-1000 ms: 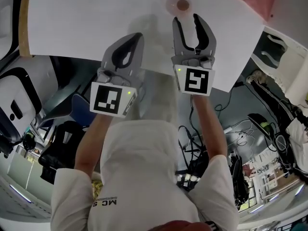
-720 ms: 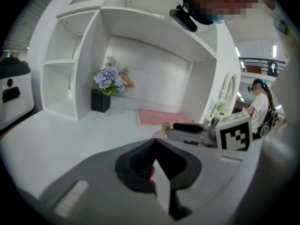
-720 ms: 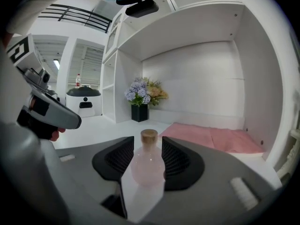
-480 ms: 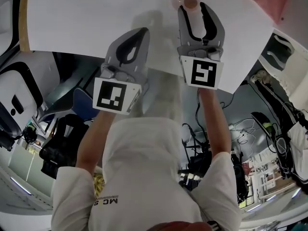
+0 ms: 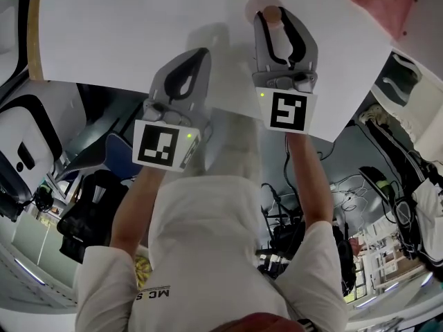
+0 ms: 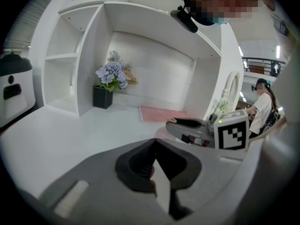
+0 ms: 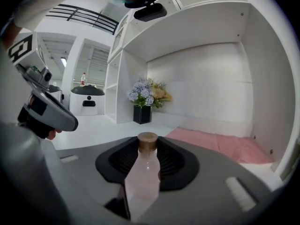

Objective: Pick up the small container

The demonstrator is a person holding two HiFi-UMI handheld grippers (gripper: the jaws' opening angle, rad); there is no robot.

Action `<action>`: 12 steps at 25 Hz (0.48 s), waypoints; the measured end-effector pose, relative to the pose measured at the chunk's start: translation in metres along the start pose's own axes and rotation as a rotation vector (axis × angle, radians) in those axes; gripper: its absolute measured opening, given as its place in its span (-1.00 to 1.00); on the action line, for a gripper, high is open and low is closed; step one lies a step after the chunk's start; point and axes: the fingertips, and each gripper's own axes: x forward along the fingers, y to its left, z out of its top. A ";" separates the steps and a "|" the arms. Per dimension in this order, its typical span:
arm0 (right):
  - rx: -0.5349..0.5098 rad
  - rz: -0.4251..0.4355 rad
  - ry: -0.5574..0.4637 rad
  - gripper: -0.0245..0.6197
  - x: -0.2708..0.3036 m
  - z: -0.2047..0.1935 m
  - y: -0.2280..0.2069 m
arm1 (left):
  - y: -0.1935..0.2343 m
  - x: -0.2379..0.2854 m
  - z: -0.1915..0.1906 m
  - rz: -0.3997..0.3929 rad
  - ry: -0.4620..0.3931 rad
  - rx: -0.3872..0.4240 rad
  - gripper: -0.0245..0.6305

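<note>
The small container point(image 5: 271, 10) is a pale pink translucent bottle with a brown cap, standing upright on the white table point(image 5: 124, 33) at the far side. My right gripper point(image 5: 276, 16) has its jaws on either side of it, closing, and the pads touch the bottle's body point(image 7: 143, 177). The cap stands above the pads in the right gripper view. My left gripper point(image 5: 196, 55) hovers over the table's near edge to the left, shut with nothing in it, its pads meeting point(image 6: 157, 146).
A pink mat point(image 7: 220, 144) lies right of the container. A dark pot of flowers point(image 7: 143, 108) stands at the back of the white shelf alcove point(image 6: 140, 46). Below the table's near edge are chairs point(image 5: 90, 206) and cables point(image 5: 291, 220).
My right gripper moved forward until the container stood between its jaws, then the jaws narrowed onto it. The left gripper stayed nearly where it was.
</note>
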 end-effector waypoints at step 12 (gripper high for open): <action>0.037 0.023 0.029 -0.55 0.000 -0.003 -0.001 | 0.009 -0.013 -0.003 0.013 0.011 0.019 -0.93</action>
